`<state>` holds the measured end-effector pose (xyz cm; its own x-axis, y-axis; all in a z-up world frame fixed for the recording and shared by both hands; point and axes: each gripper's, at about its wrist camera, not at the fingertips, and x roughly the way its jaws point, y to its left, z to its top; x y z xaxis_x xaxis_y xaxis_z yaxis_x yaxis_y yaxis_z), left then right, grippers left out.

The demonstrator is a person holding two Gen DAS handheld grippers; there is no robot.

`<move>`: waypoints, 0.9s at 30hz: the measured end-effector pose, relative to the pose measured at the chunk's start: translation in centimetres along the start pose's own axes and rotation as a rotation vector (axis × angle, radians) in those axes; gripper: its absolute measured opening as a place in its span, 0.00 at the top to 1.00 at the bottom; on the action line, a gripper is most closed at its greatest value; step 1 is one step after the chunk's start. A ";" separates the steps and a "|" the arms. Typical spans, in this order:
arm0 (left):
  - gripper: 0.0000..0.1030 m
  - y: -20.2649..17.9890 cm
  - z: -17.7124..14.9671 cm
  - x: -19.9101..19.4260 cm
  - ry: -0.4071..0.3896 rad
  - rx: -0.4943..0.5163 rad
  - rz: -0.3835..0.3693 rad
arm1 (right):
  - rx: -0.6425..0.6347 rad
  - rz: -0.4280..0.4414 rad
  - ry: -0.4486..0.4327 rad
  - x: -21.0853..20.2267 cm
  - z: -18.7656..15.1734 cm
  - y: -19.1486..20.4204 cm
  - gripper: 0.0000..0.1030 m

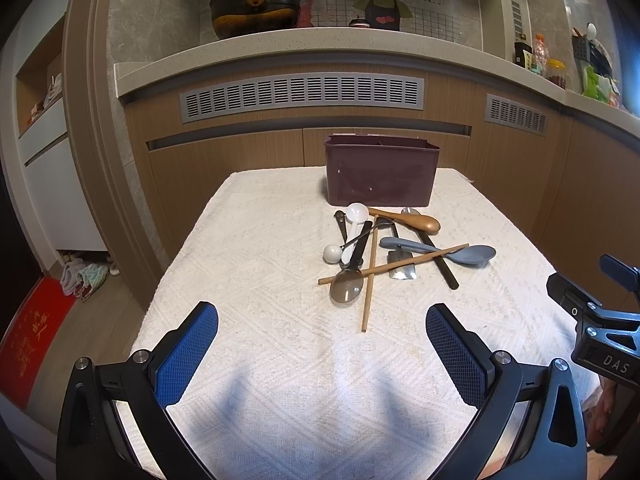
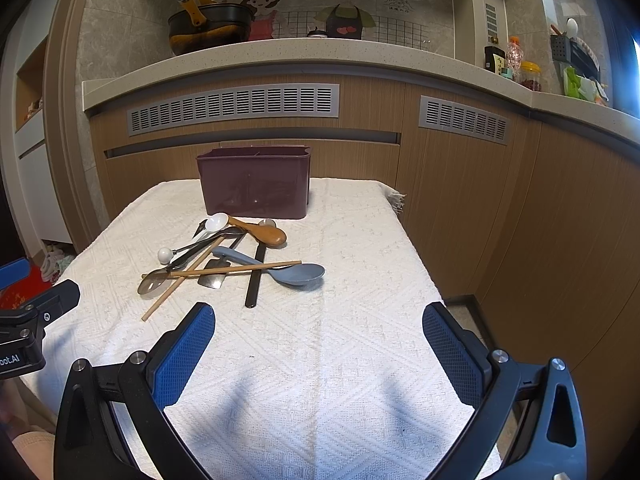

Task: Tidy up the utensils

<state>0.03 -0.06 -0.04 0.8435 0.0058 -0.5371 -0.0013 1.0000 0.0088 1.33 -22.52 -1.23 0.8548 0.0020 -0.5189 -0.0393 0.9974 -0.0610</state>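
A: While both tongs hang low over the near end of the table, what do they hold?

B: Nothing. The left tongs (image 1: 322, 330) are spread wide, blue pads far apart. The right tongs (image 2: 319, 330) are just the same, wide and bare.

A: What is under them?

B: A white bumpy cloth (image 1: 280, 360) that covers the table.

A: Where are the things to sort?

B: In a messy pile past the tongs, in the middle of the cloth. Two wooden chopsticks (image 1: 370, 276) lie crossed on top. A grey-blue spoon (image 1: 468, 256) sits to the right, and a brown wooden spoon (image 1: 420, 222) lies behind it. A white double-ended scoop (image 1: 348, 232) is on the left. A metal spoon (image 1: 346, 288) lies nearest the tongs. A long black handle (image 2: 256, 280) sticks out toward us.

A: And the box?

B: A dark red bin (image 1: 382, 170) stands upright just behind the pile, at the far edge of the cloth.
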 end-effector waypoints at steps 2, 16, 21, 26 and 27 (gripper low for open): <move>0.00 0.0 -0.4 0.3 -0.004 0.000 0.000 | 0.000 0.001 0.000 0.0 0.0 0.0 0.00; 0.00 0.3 -0.4 1.4 0.017 -0.008 -0.035 | -0.013 0.004 0.003 0.3 0.4 0.1 0.00; 0.00 1.4 2.8 4.6 0.038 -0.025 -0.078 | -0.042 -0.027 -0.033 2.3 2.7 -0.2 0.00; 0.00 2.0 7.5 9.5 0.057 0.105 -0.046 | -0.178 0.015 -0.025 7.0 7.2 0.9 0.00; 0.00 2.1 8.1 10.6 0.079 0.126 -0.060 | -0.203 0.044 -0.005 8.2 8.0 1.2 0.00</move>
<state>13.34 2.07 1.09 0.7951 -0.0487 -0.6046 0.1198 0.9898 0.0778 12.39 -20.70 1.25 0.8526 0.0462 -0.5205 -0.1799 0.9612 -0.2094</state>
